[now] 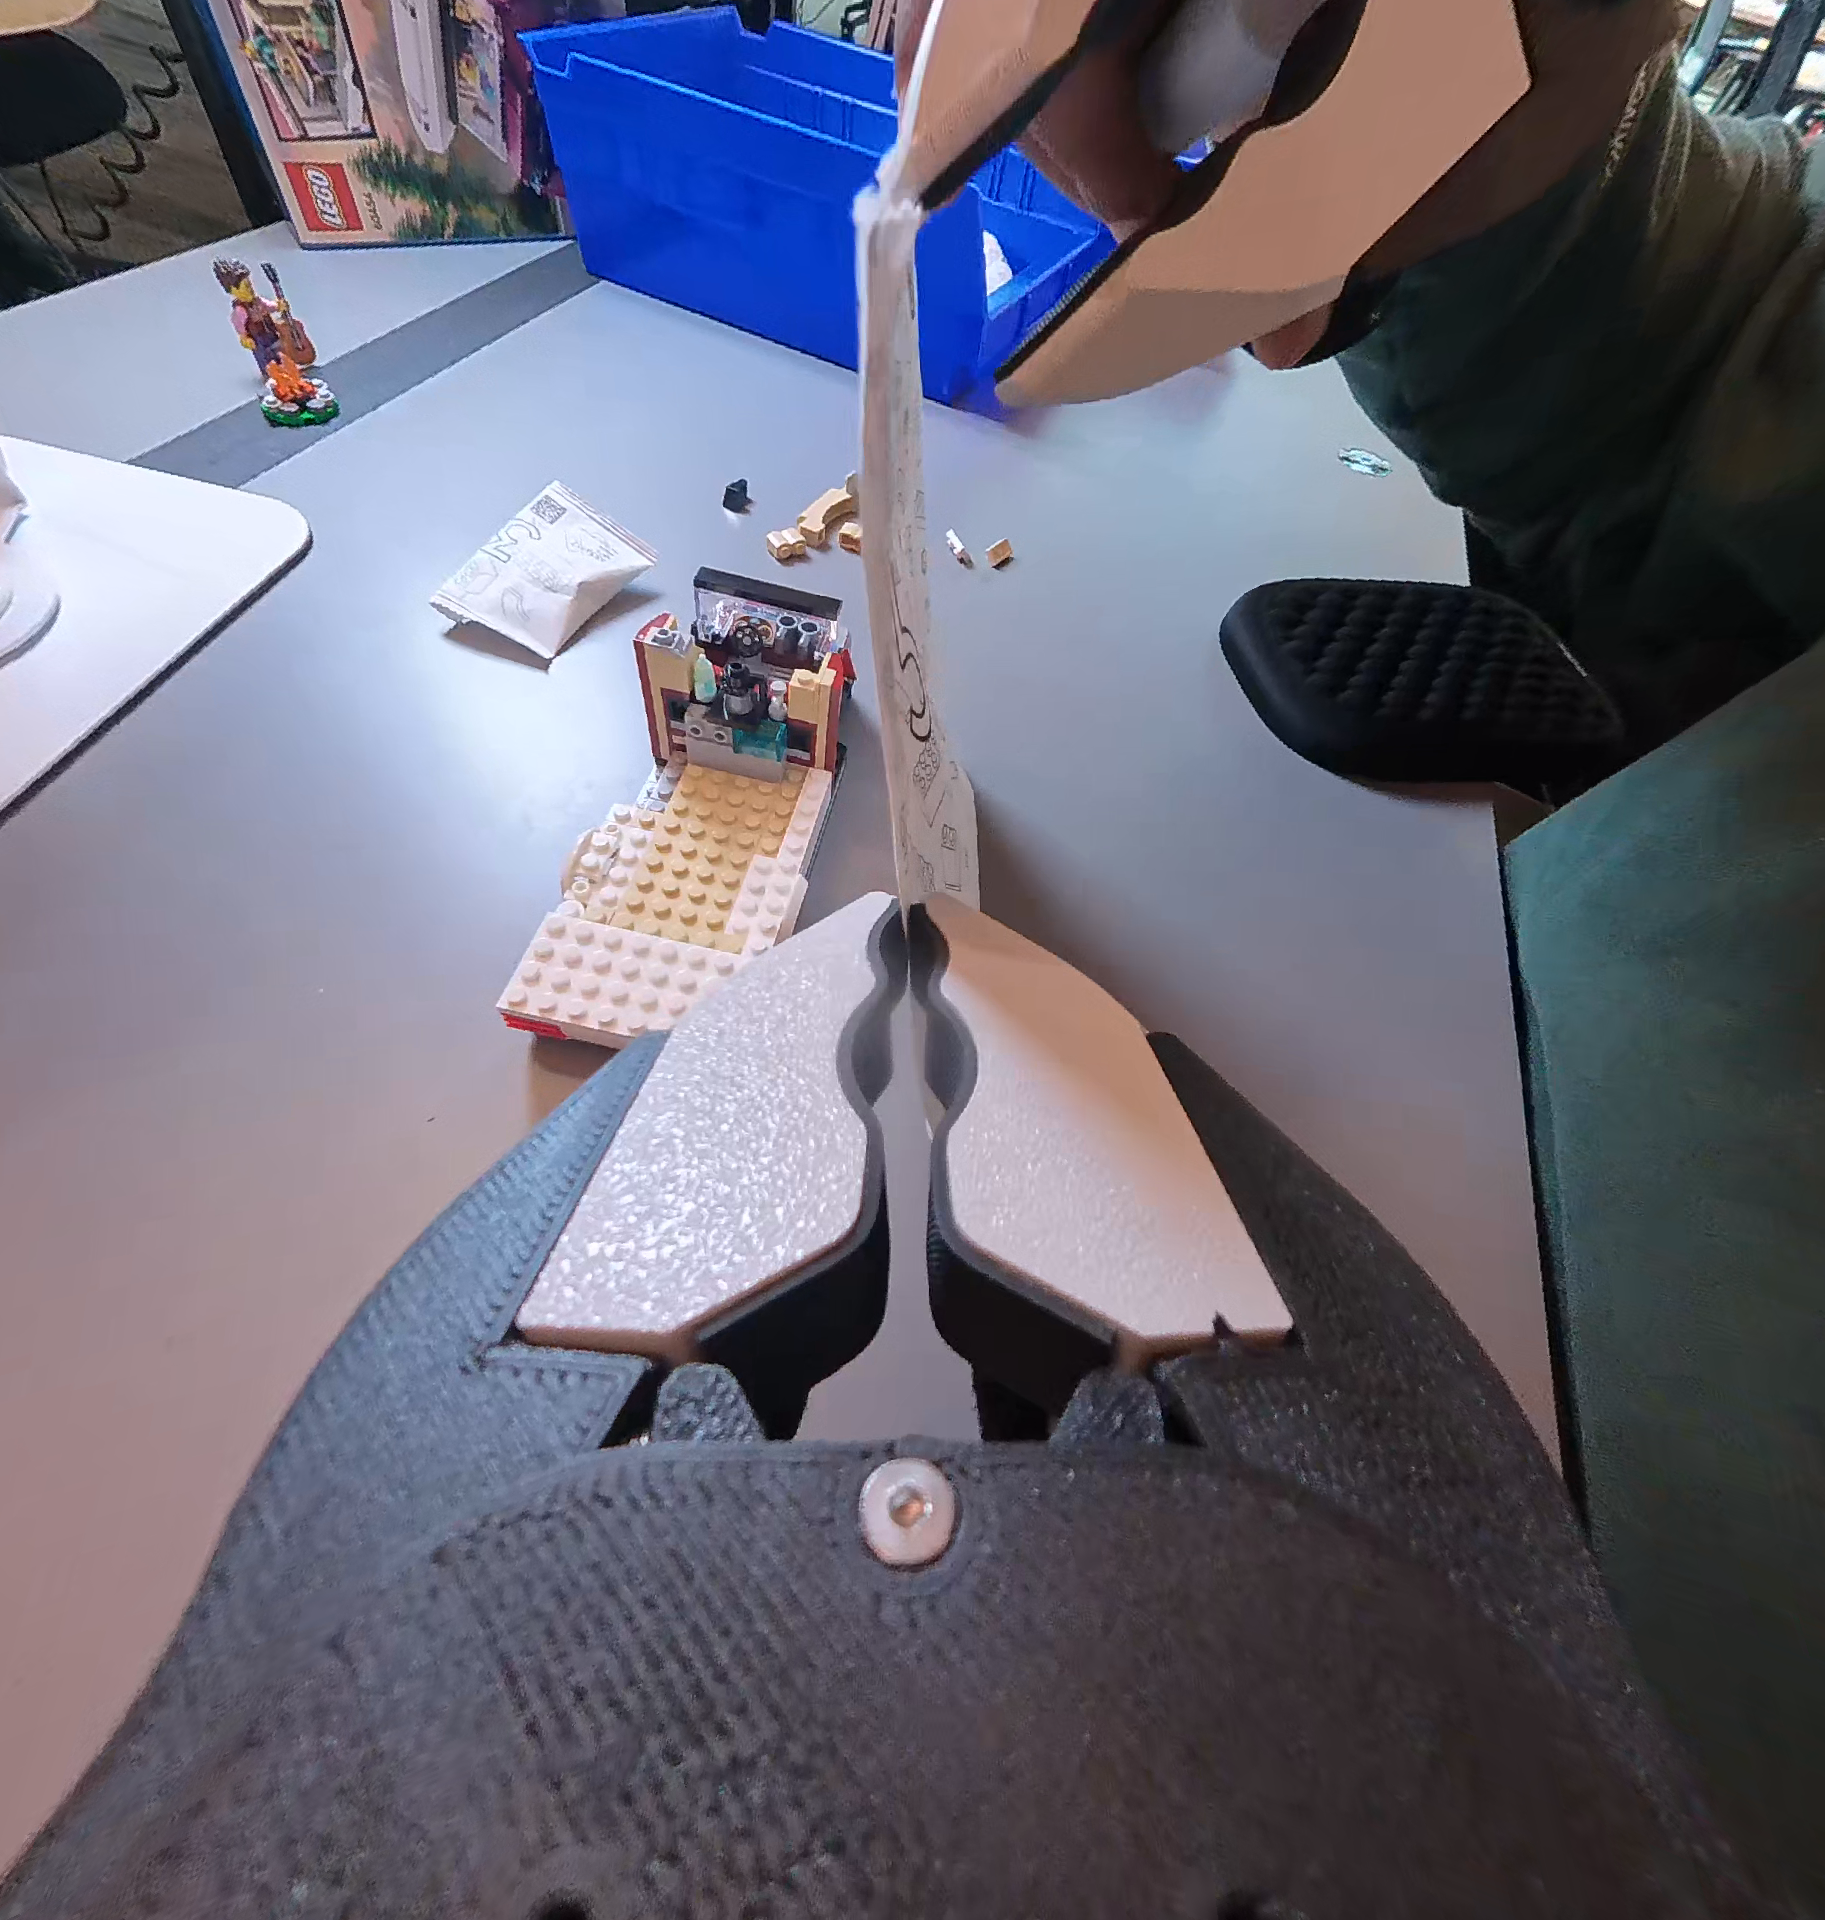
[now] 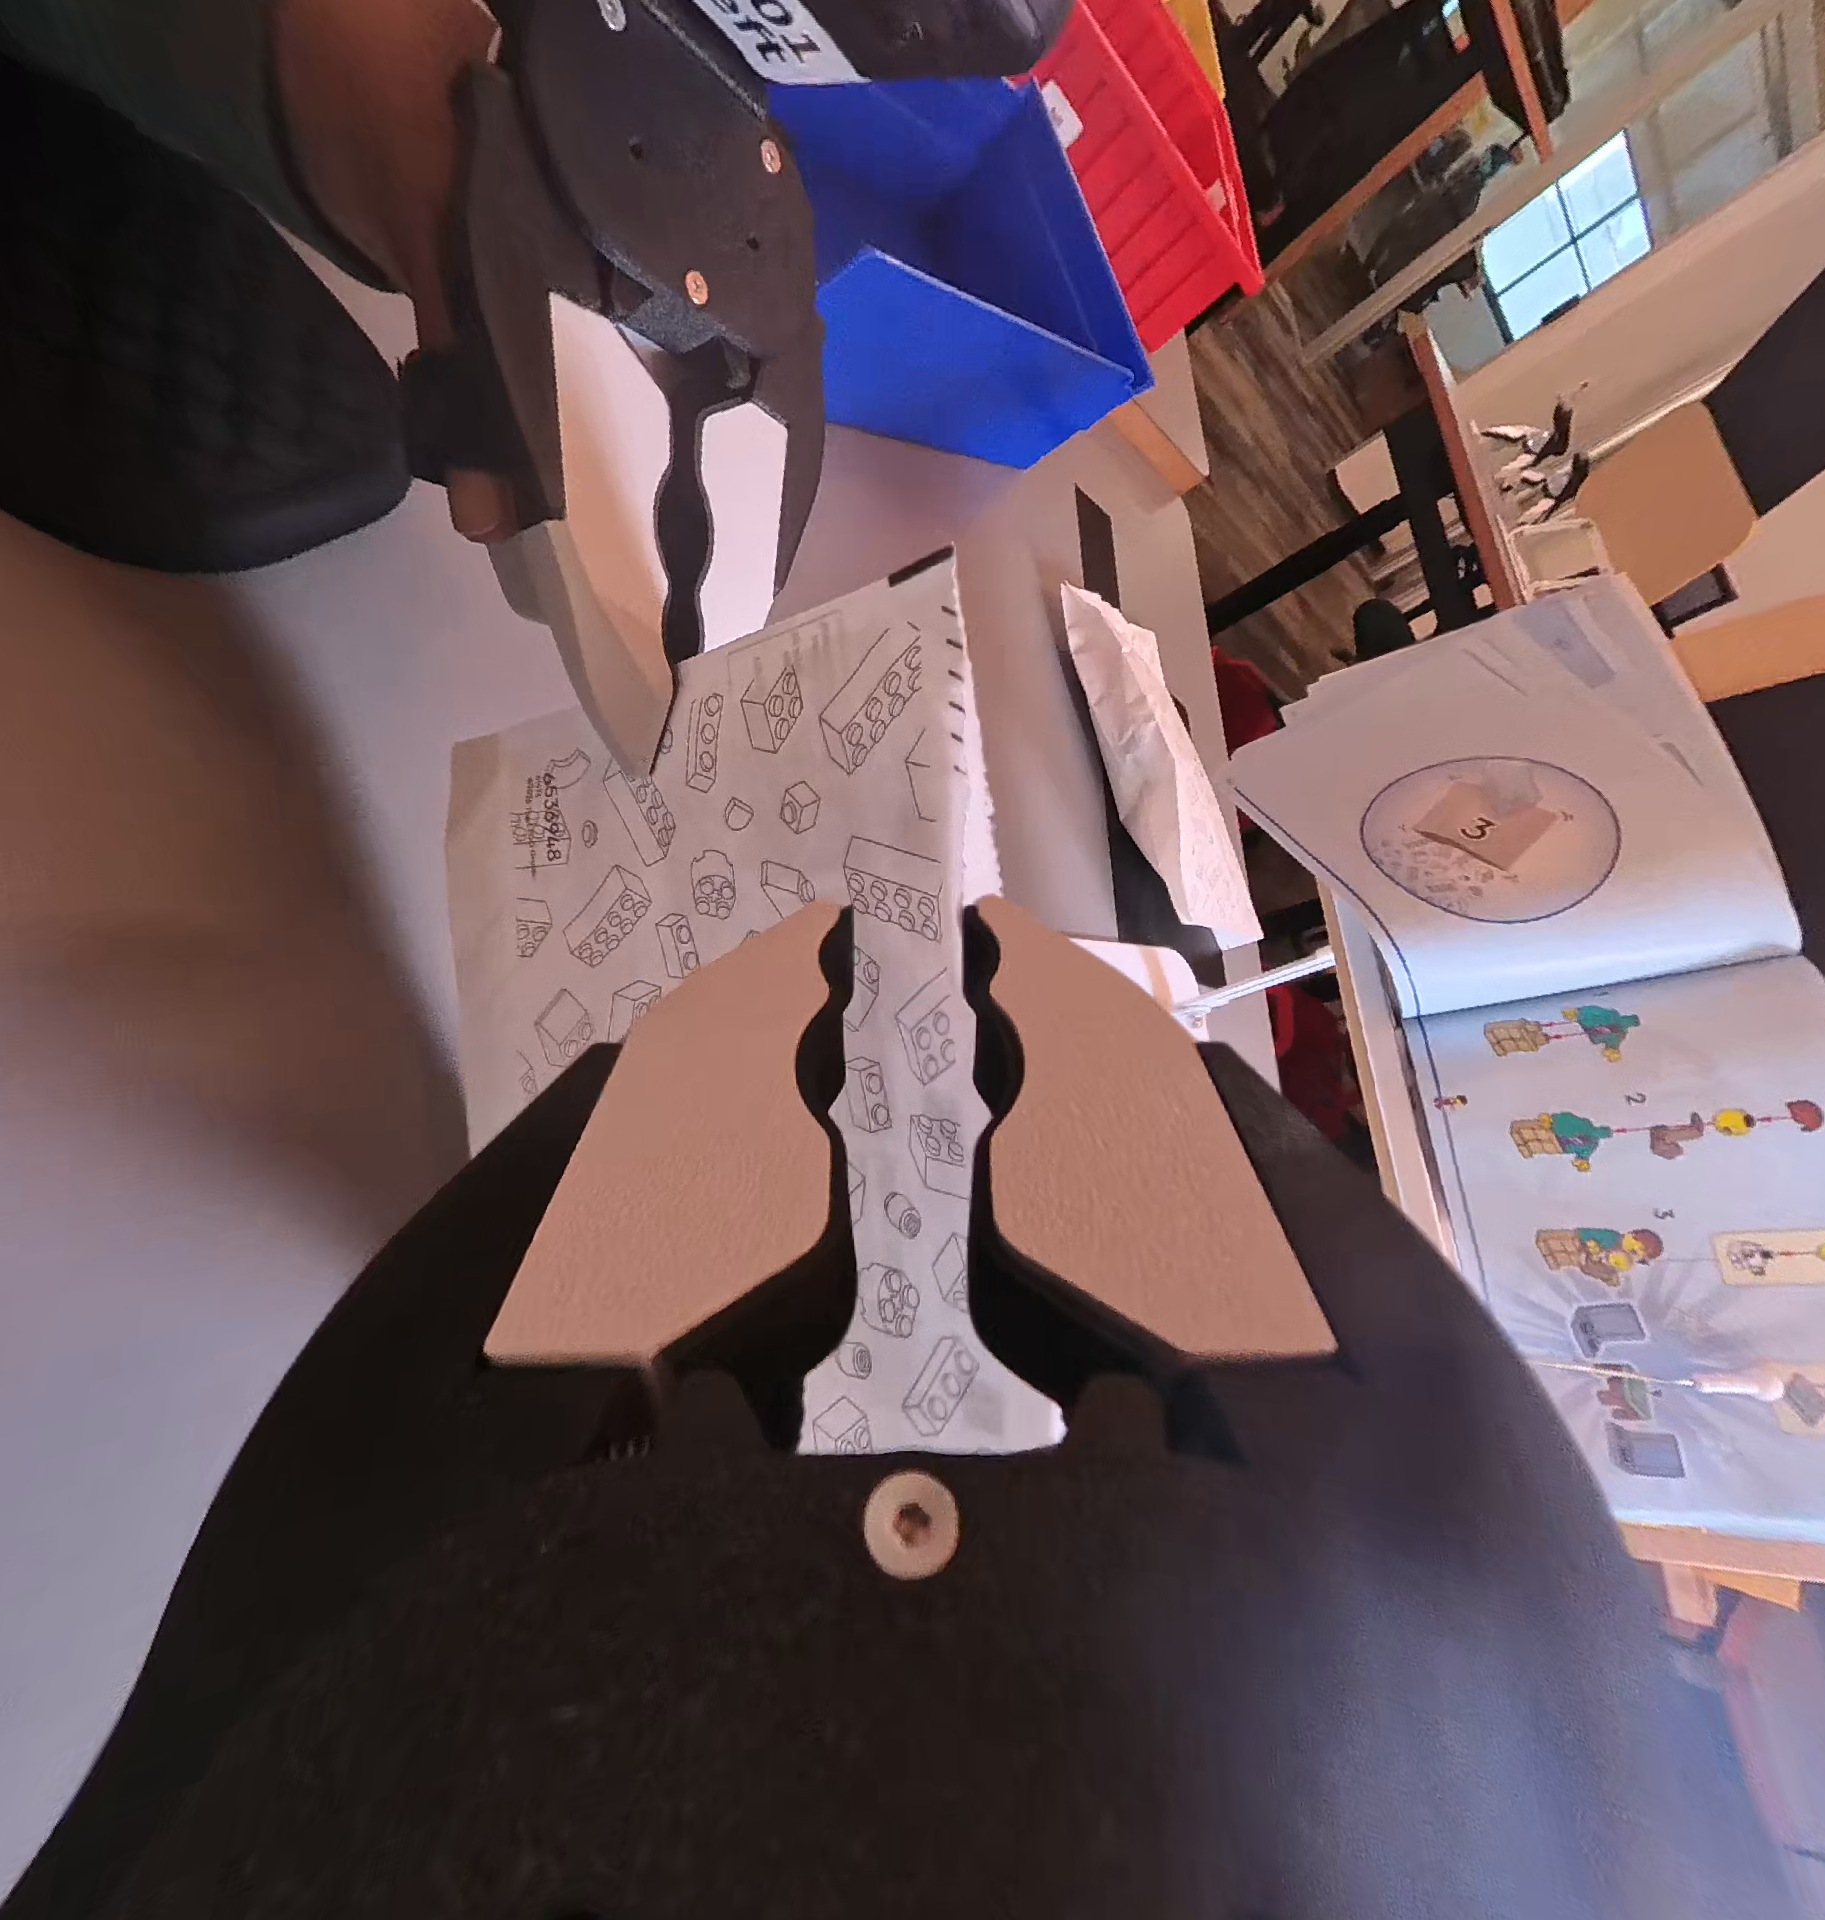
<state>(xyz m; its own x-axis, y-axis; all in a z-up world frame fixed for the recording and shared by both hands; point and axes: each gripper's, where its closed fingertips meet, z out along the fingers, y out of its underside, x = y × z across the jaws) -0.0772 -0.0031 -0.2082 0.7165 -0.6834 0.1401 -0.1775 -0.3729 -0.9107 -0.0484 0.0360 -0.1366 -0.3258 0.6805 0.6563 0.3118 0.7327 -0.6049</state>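
My left gripper (image 1: pixel 906 914) is shut on the lower end of a white paper bag (image 1: pixel 903 623) printed with brick outlines. The bag hangs edge-on above the grey table (image 1: pixel 264 935). In the right wrist view the left gripper (image 2: pixel 659 748) pinches the bag (image 2: pixel 742 831) at its far corner. My right gripper (image 2: pixel 908 920) is open. The bag's torn side edge runs between its fingers, but the pads do not press on it. The right gripper also shows in the left wrist view (image 1: pixel 955 286), at the bag's upper end. A partly built brick model (image 1: pixel 700 831) sits on the table just left of the bag.
A crumpled empty bag (image 1: pixel 539 571), loose tan pieces (image 1: pixel 825 520), a minifigure (image 1: pixel 274 332), a toy box (image 1: pixel 388 114) and a blue bin (image 1: pixel 721 156) are on the table. An open instruction booklet (image 2: pixel 1614 1039) and a red bin (image 2: pixel 1168 177) lie further off. A black armrest (image 1: pixel 1407 675) is at the right.
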